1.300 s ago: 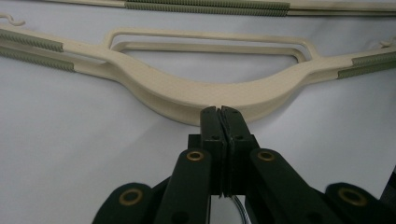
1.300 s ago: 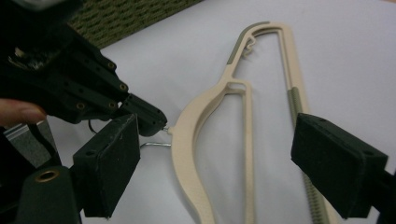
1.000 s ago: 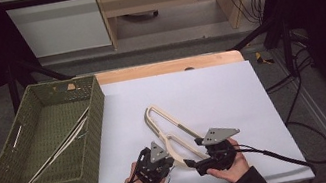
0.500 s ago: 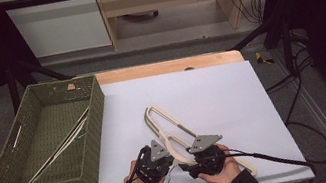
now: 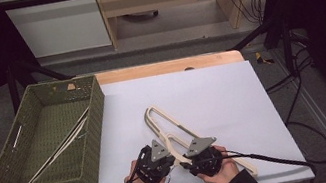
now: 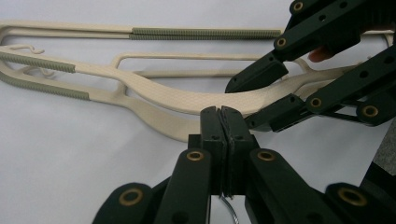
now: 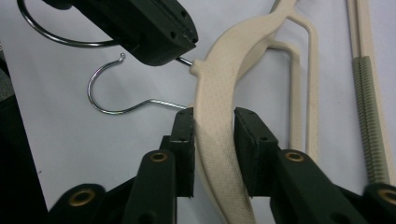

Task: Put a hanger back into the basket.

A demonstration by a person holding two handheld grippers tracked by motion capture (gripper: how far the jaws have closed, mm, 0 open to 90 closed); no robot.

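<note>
The left hand-held gripper (image 5: 155,161) is seen clenched, its jaws pressed flat together on what appears to be the thin wire hook (image 7: 112,93) of a cream hanger (image 5: 179,139), probably so that the stack is steadied at its neck. The right hand-held gripper (image 5: 203,158) has just been closing, and its jaws now straddle the broad shoulder of the upper hanger (image 7: 219,135); whether the pads already press on it cannot be told, though a slight gap seems left on one side. The hangers are laid one over another on the white surface (image 5: 232,94), near its front edge, between the two hands. A green woven basket (image 5: 95,134) with more hangers inside is placed well apart on the left, presumably as the destination.
</note>
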